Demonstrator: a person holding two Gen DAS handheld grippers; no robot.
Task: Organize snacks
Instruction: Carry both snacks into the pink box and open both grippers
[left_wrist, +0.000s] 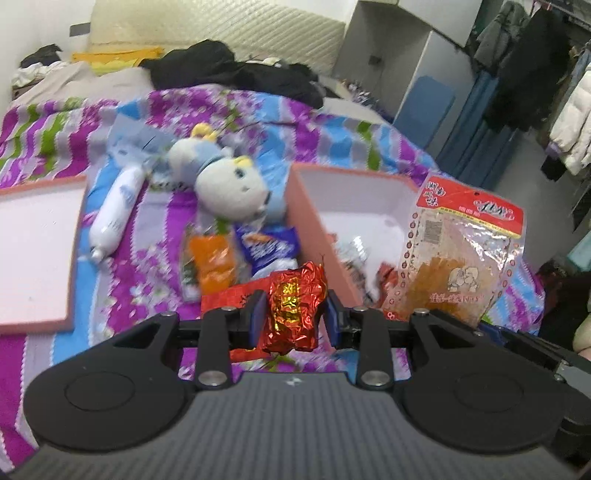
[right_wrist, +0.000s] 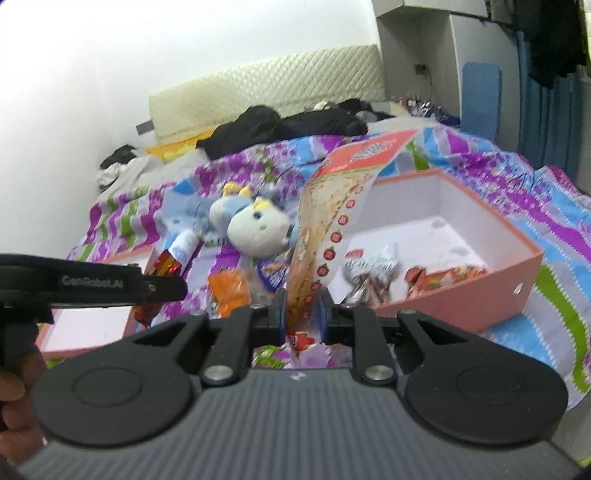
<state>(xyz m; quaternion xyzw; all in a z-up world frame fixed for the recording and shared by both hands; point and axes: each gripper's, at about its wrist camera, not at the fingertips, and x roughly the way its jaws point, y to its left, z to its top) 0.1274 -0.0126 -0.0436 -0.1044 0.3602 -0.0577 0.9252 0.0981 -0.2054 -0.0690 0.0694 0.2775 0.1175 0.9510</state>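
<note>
Right wrist alone shows snacks (right_wrist: 384, 275) inside box (right_wrist: 480, 299).

The bed (left_wrist: 325, 133) (purple-striped cover) carries a pink box (right_wrist: 458, 295), lid (left_wrist: 37, 254), plush toy (left_wrist: 229, 188) and snack packets (left_wrist: 210, 266).

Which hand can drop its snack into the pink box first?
Probably the right. The right gripper holds a clear snack bag with a red header right beside the pink box. The left gripper, holding a red foil snack, sits further to the box's left.
</note>
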